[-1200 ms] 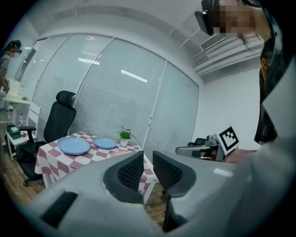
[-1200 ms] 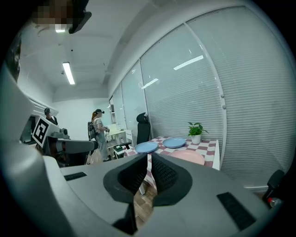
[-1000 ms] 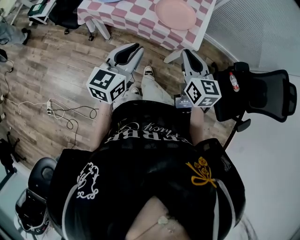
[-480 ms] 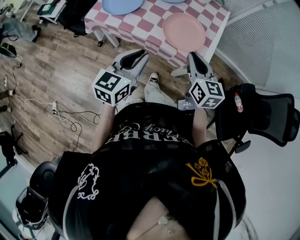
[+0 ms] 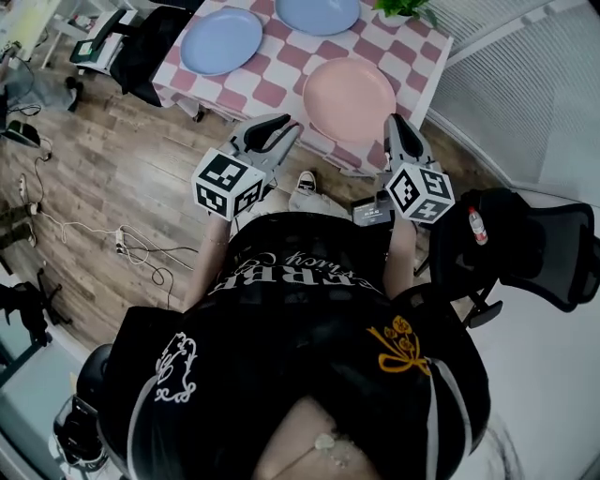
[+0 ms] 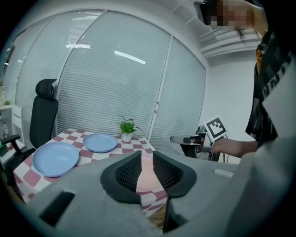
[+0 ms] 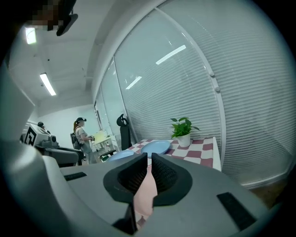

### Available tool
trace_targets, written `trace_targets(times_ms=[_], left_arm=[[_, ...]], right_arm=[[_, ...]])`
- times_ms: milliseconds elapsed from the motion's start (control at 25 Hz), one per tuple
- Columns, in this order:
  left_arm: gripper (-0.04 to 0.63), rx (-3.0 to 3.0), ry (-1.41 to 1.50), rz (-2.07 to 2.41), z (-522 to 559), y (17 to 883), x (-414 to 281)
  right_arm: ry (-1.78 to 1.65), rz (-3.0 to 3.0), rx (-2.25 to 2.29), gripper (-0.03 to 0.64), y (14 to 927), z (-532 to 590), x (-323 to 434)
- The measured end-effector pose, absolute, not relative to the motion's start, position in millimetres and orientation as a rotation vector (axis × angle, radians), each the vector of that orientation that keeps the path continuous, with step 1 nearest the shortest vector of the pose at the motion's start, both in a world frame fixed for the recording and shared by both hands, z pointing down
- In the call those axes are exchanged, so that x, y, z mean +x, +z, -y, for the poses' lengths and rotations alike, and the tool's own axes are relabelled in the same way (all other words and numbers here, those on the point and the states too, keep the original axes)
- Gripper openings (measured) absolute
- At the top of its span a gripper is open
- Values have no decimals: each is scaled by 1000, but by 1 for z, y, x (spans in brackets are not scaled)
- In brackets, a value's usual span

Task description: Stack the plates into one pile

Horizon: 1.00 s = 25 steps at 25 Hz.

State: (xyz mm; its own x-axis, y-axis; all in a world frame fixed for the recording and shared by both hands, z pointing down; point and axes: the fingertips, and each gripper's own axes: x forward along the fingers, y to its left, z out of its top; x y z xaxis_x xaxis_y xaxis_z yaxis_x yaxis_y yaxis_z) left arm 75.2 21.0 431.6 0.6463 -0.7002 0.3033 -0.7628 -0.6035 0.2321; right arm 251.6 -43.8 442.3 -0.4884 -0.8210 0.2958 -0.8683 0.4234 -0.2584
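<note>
A pink plate (image 5: 349,98) lies at the near edge of a table with a pink-and-white checked cloth (image 5: 281,70). Two blue plates (image 5: 221,40) (image 5: 317,13) lie farther back, apart from each other. My left gripper (image 5: 281,127) is shut and empty, short of the table's near edge, left of the pink plate. My right gripper (image 5: 394,124) is shut and empty at the plate's right. In the left gripper view the left gripper (image 6: 147,155) points at the pink plate (image 6: 147,176), both blue plates (image 6: 55,158) (image 6: 100,142) to its left. The right gripper (image 7: 149,157) faces the pink plate (image 7: 147,192).
A potted plant (image 5: 403,7) stands at the table's far right corner. A black office chair (image 5: 530,239) with a bottle (image 5: 472,225) stands close on the right. Another chair (image 5: 141,37) is at the table's left. Cables (image 5: 131,248) trail over the wooden floor. A person (image 7: 81,136) stands in the background.
Both grippers have advanced toward the table along with the person. The table has come nearer, and the two blue plates have come fully into the head view.
</note>
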Motion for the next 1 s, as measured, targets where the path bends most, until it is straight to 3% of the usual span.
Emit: trace_targets(times_ms=[600, 760, 840, 1000], left_arm=[[75, 2523, 454, 1052, 42, 478, 94], [180, 2528, 612, 926, 62, 510, 94], [199, 2517, 664, 873, 73, 528, 91], [233, 2440, 809, 793, 92, 578, 81]], right_arm=[[700, 2363, 1539, 31, 505, 80, 294], [728, 2277, 1538, 32, 525, 84, 301], [760, 2232, 1554, 35, 537, 86, 306], [929, 2180, 1555, 144, 567, 86, 305]])
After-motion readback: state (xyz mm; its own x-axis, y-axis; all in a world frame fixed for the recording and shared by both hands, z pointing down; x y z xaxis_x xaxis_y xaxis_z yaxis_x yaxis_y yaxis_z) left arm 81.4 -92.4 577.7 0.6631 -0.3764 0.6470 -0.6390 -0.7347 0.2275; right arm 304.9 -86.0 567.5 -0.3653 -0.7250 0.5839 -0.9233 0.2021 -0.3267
